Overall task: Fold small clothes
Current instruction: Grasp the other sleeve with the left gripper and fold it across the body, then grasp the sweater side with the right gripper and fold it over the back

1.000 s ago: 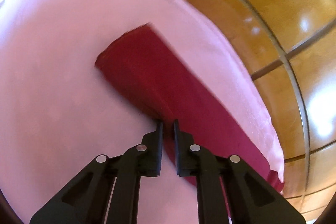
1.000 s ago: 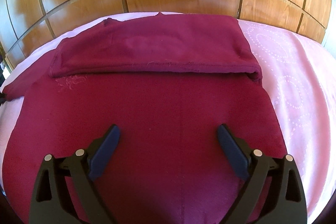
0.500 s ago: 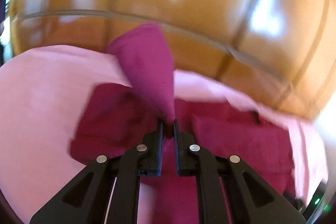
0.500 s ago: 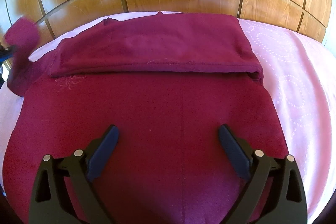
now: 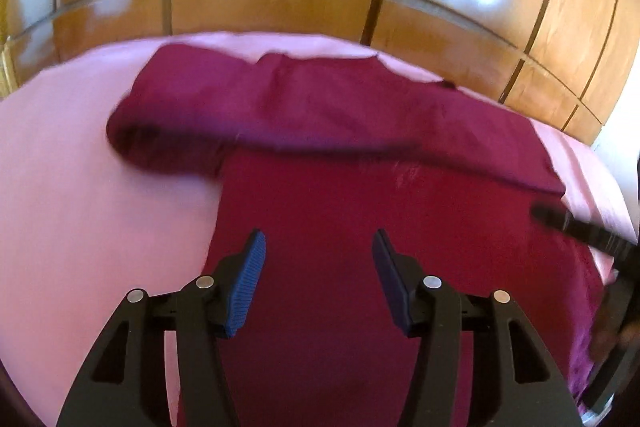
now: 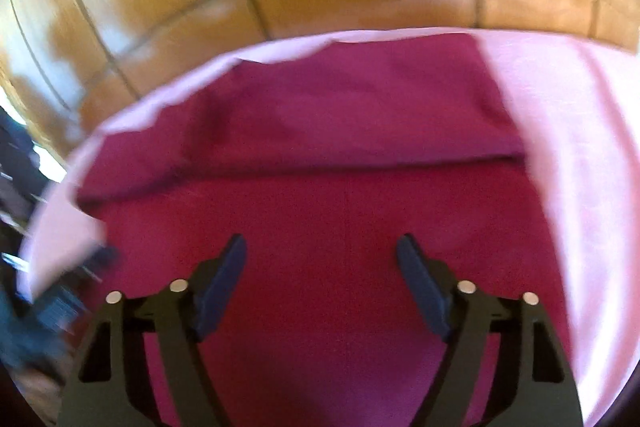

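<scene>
1. Left side: the pale pink bedsheet (image 5: 100, 187) is lying bare beside the dark red knit garment (image 5: 360, 227), w/ the folded-in sleeve end (image 5: 168, 139) bunching up at the garment's far-left corner, slightly rumpled.
2. Left gripper (image 5: 318, 259): jaws are standing wide open, gripping nothing, hovering over the garment's near-left body area; sleeve band is sitting well beyond the tips.
3. Centre: the garment is lying flat on the bed, body toward the cameras, w/ a folded band (image 6: 340, 115) running across the far edge; the glossy wooden panelled headboard (image 5: 280, 7) is rising behind it.
4. Right gripper (image 6: 320, 267): jaws are also spread open and holding nothing, hanging over mid-body; its tip (image 5: 560, 223) is showing at the right edge of the left view.
5. Right side: garment's right edge is sitting straight against the sheet (image 6: 560, 147).
6. Progress, judging by layout: sleeves/top seem to be tucked in already, approx. a third to halfway done. Body folds are likely remaining, plus maybe smoothing the left bunch.
7. Both views are blurring somewhat, so fine creases are hard to tell.
</scene>
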`<state>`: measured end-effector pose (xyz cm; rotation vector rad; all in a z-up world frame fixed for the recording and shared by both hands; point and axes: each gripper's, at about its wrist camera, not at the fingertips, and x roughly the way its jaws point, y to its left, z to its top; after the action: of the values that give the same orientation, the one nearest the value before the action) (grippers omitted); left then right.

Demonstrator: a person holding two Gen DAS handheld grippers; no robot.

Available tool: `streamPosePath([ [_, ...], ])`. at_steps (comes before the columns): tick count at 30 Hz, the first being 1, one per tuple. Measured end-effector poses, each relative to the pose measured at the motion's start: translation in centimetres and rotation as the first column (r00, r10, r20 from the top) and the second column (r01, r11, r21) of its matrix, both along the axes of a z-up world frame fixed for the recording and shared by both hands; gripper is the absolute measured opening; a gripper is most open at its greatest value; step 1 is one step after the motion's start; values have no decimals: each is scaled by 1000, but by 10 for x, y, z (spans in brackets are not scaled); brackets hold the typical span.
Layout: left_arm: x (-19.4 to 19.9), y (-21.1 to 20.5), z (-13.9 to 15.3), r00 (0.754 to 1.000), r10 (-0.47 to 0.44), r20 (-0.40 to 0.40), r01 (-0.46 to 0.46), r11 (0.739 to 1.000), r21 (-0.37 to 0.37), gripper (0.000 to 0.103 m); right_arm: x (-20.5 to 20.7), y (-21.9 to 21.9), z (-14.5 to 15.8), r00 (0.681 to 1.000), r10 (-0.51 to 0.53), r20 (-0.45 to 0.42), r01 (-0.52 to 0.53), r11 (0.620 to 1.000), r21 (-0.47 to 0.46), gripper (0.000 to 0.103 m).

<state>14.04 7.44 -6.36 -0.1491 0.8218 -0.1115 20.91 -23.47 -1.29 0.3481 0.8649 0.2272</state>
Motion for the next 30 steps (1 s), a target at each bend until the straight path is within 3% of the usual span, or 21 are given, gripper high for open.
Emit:
streamPosePath([
  [2, 3, 3, -7, 1000, 8, -13, -8, 1000, -17, 54, 20, 12, 5, 999, 34, -10, -34, 997, 71, 61],
  [4, 1, 7, -12, 1000, 3, -17, -4, 999, -37, 56, 45, 30, 7, 997, 66, -27, -63, 991, 120, 61],
  [9, -2, 4, -16, 1000, -15, 1, 15, 999, -35, 63, 99, 76, -6, 987, 121, -105, -106, 985, 136, 50],
  [12, -3, 5, -17, 1000, -18, 3, 18, 999, -45, 64, 117, 97, -13, 983, 125, -131, -116, 990, 74, 30],
  [13, -4, 5, -17, 1000, -17, 3, 17, 999, -46, 64, 119, 98, -10, 984, 123, -128, -117, 992, 55, 12],
  [14, -4, 5, -17, 1000, -17, 4, 18, 999, -44, 64, 121, 96, -6, 985, 126, -118, -121, 991, 52, 7],
  [18, -6, 3, -16, 1000, -22, 6, 22, 999, -46, 66, 100, 81, 36, 993, 117, 7, -117, 992, 38, 6],
  [23, -7, 1, -16, 1000, -22, 4, 22, 999, -39, 67, 78, 36, 80, 990, 32, 139, -35, 999, 17, 5],
  [26, -8, 1, -16, 1000, -21, 4, 21, 999, -34, 67, 73, 1, 80, 989, -44, 143, 45, 999, -3, 5],
  [30, -7, 0, -16, 1000, -22, 3, 22, 999, -30, 67, 75, -41, 50, 988, -143, 62, 146, 988, -40, 5],
])
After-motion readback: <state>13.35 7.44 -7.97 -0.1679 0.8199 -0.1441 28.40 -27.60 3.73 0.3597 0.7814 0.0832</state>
